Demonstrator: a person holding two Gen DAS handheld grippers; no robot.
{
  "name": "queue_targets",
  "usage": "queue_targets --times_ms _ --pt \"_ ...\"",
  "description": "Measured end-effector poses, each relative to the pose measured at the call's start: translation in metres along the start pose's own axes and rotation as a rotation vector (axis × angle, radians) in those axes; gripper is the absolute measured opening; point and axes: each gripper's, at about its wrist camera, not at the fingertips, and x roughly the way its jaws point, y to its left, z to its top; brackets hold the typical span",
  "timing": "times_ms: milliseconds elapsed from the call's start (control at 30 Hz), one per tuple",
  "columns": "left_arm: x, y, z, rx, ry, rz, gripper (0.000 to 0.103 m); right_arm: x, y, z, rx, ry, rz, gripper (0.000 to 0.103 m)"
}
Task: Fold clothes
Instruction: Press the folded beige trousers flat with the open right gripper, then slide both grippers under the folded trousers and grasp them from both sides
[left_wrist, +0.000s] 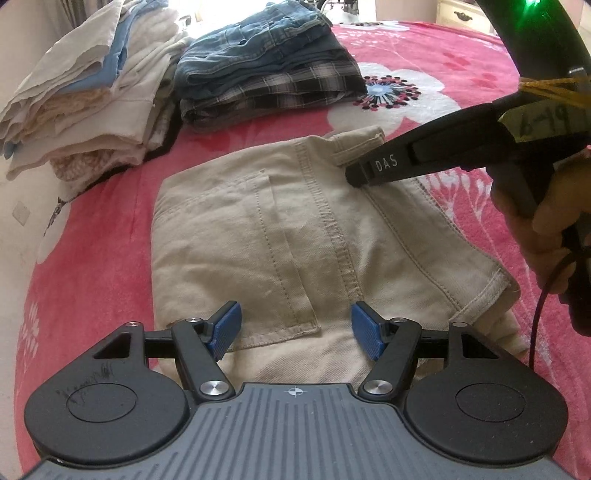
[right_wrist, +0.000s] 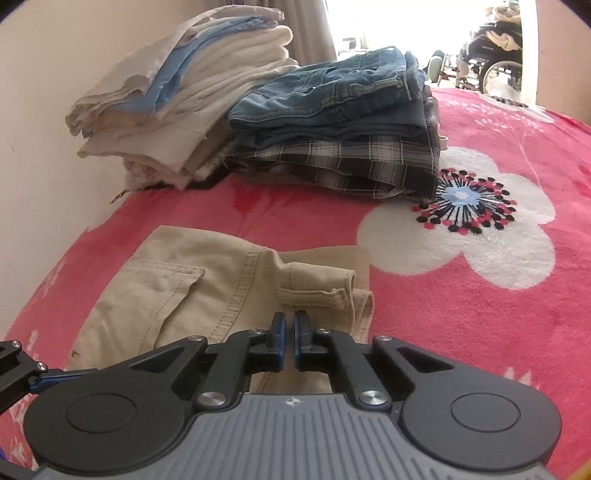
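Two stacks (right_wrist: 258, 122) sat folded, the beige trousers (left_wrist: 280, 236) looked nearly done on the bed (right_wrist: 480, 332); left hand-held gripper (left_wrist: 295, 328) spread, right hand-held gripper (right_wrist: 289, 328) nearly pressed together, seemingly pinching nothing.

Beige trousers (left_wrist: 280, 236) lie on a pink, white-flowered blanket (right_wrist: 480, 295) near plaid shirts (right_wrist: 343, 166).
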Motion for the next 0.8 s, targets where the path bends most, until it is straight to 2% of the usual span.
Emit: queue_targets --times_ms 67,167,300,467,567,667,733,800 --pt "0.000 0.000 0.000 -0.003 -0.001 -0.001 0.067 -0.003 0.000 0.002 0.010 0.003 0.000 0.002" --pt "0.000 0.001 0.000 -0.008 -0.005 -0.007 0.067 -0.026 -0.001 0.004 0.036 -0.025 0.017 0.012" --pt "0.001 0.006 0.000 -0.029 -0.002 -0.027 0.067 -0.058 -0.003 -0.001 0.076 -0.050 0.070 0.012" --pt "0.003 0.005 0.000 -0.039 -0.006 -0.028 0.068 -0.037 -0.004 -0.022 0.042 0.067 -0.017 0.012" --pt "0.001 0.007 -0.001 -0.030 -0.020 -0.030 0.068 -0.057 -0.009 -0.017 0.083 0.024 0.016 0.016" --pt "-0.010 0.014 -0.003 -0.026 -0.076 -0.039 0.068 -0.090 -0.003 -0.014 0.058 -0.030 0.076 0.016" --pt "-0.018 0.023 -0.007 -0.028 -0.113 -0.063 0.068 -0.111 0.005 -0.016 0.030 -0.045 0.134 0.016" --pt "-0.023 0.029 -0.012 -0.037 -0.112 -0.114 0.068 -0.120 0.015 -0.026 -0.019 -0.027 0.178 0.016"
